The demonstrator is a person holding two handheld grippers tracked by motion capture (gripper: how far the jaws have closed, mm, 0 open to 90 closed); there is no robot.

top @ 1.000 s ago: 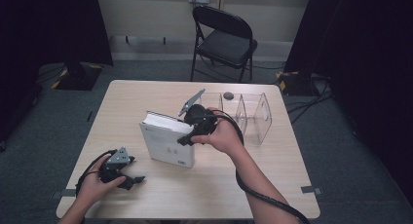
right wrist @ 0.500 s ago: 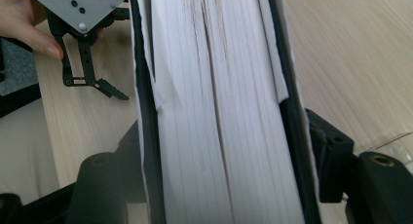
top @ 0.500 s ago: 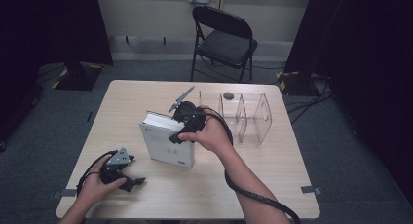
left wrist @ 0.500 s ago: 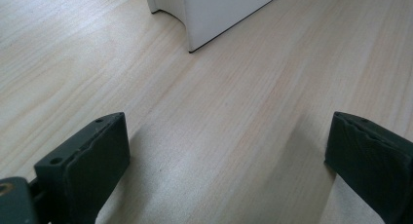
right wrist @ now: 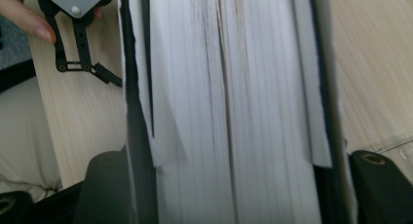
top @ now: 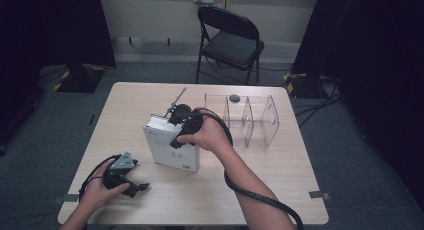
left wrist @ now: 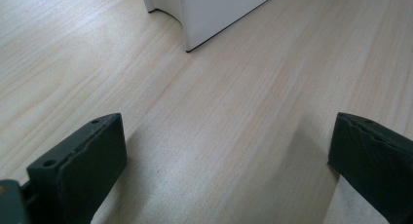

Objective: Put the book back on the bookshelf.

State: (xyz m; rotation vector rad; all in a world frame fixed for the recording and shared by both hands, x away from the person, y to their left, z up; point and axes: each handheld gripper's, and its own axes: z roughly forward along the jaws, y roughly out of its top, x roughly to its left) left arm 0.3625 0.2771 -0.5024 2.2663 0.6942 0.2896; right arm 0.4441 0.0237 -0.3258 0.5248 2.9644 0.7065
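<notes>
My right hand-held gripper (top: 176,121) clamps the upright book (top: 170,147); the left hand-held gripper (top: 134,186) rests open beside it; racking remains.

Curtained recording studio (top: 60,30), folding chair (top: 230,40)

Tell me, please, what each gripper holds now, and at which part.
The right gripper straddles the upright white book at its top page edge, one of its fingers outside each cover. The left gripper holds nothing, open over the table.
</notes>
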